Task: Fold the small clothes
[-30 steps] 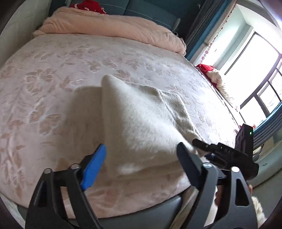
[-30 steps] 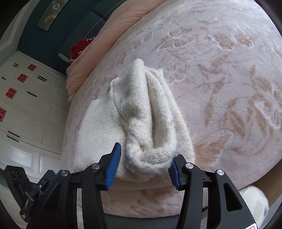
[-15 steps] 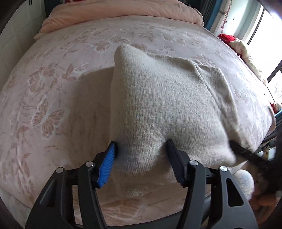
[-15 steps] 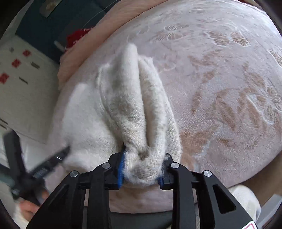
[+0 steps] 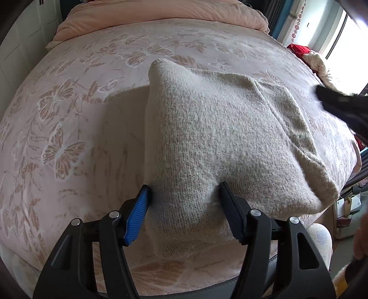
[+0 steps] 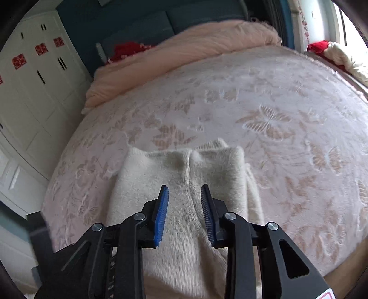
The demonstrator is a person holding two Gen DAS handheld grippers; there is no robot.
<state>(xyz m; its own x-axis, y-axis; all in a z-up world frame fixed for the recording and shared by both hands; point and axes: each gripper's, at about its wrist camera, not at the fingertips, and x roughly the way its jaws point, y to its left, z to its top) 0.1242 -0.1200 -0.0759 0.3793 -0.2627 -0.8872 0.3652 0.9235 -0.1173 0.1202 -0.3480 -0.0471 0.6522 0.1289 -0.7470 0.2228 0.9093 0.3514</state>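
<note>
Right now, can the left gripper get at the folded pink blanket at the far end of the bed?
Probably not from there. The left gripper is closed around the beige sweater at the near edge, its jaws opening slightly, and most of the butterfly bedspread lies between it and the blanket.

Home bedroom: bed point(image 5: 96, 128) in butterfly-patterned cover (pink quilt point(image 6: 195, 53) heaped behind), white wardrobe point(image 6: 34, 92)

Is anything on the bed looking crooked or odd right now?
Nothing damaged or spilled. The cream knitted garment lies lopsided on the butterfly bedspread, its near edge bunched between the left gripper fingers.
</note>
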